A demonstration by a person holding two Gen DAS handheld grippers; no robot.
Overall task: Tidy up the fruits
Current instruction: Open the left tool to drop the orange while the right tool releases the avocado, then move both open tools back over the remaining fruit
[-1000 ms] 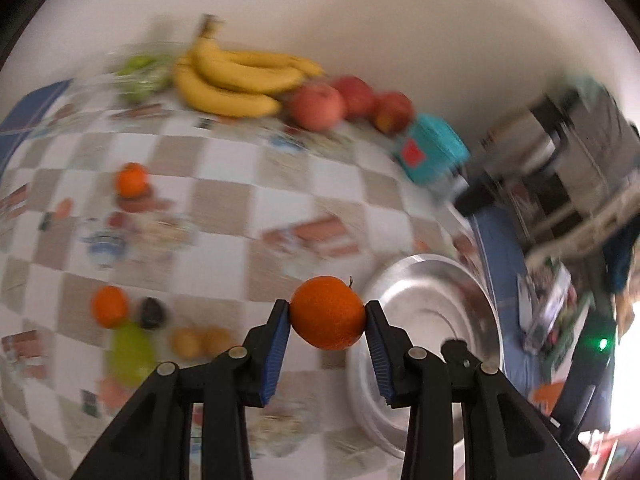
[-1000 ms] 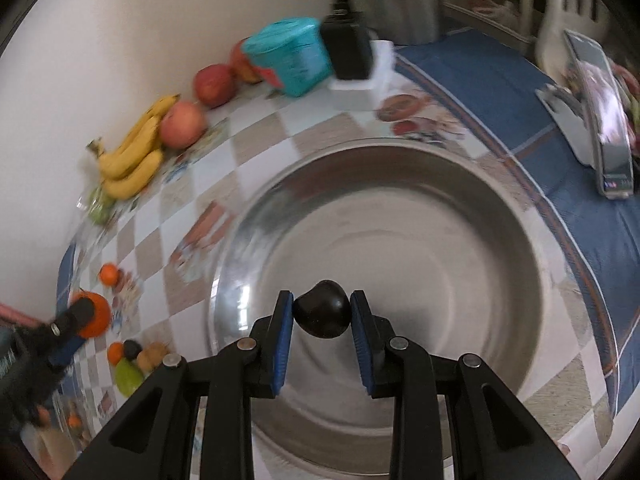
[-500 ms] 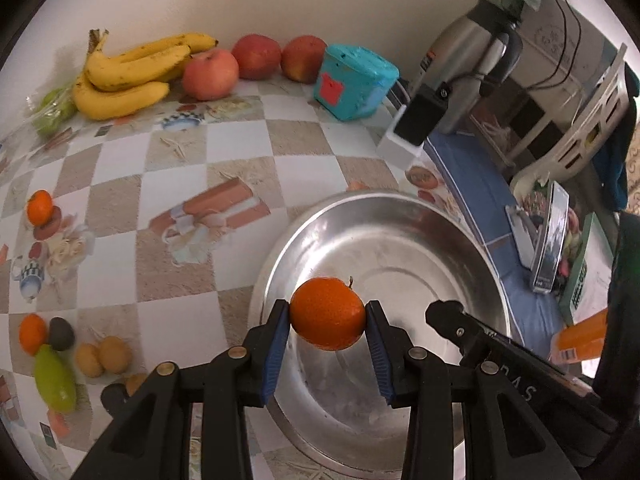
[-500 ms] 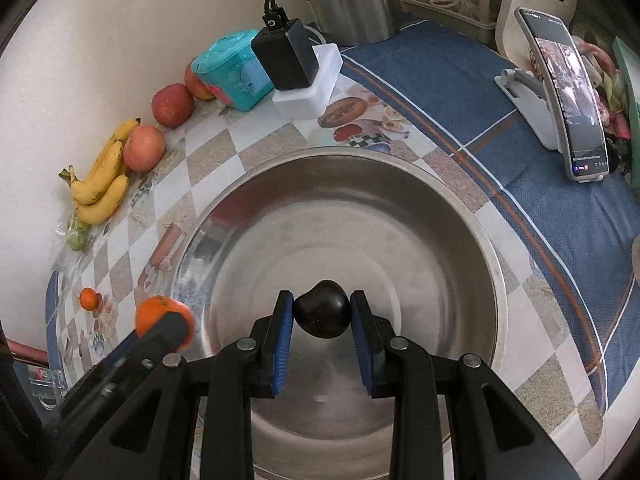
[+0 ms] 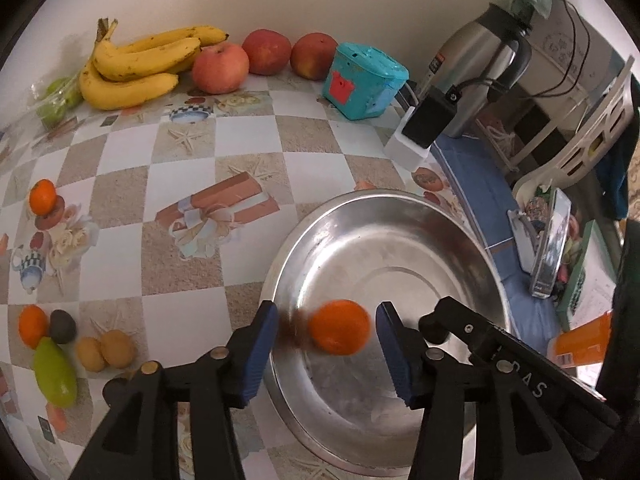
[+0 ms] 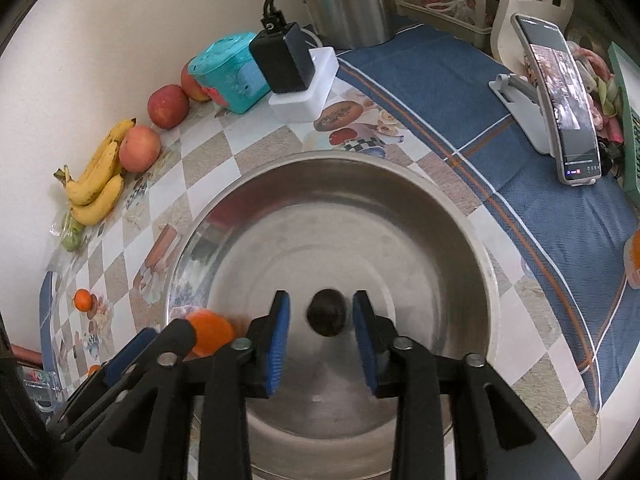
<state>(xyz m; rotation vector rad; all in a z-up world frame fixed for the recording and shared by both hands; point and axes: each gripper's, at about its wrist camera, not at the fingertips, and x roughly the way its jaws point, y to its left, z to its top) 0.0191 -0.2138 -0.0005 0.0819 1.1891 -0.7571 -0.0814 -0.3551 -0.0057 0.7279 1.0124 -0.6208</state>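
Both claws have just been opening over the steel bowl [image 6: 460, 216], and both fruits sit loose between the pads, touching neither. The left claw [image 5: 326, 344] stands moderately wide around the orange [image 5: 340, 332], which is blurred as if dropping near the bowl's left wall. The right claw [image 6: 322, 334] is parted more narrowly around the dark fruit [image 6: 326, 318], also blurred, over the bowl's middle.

The risks, as I judge them: the orange may strike the sloped wall and bounce or roll over the rim onto the counter [image 5: 120, 200]; the 2 fruits may collide on the slick metal; a claw lowered too soon may clip a rolling fruit.
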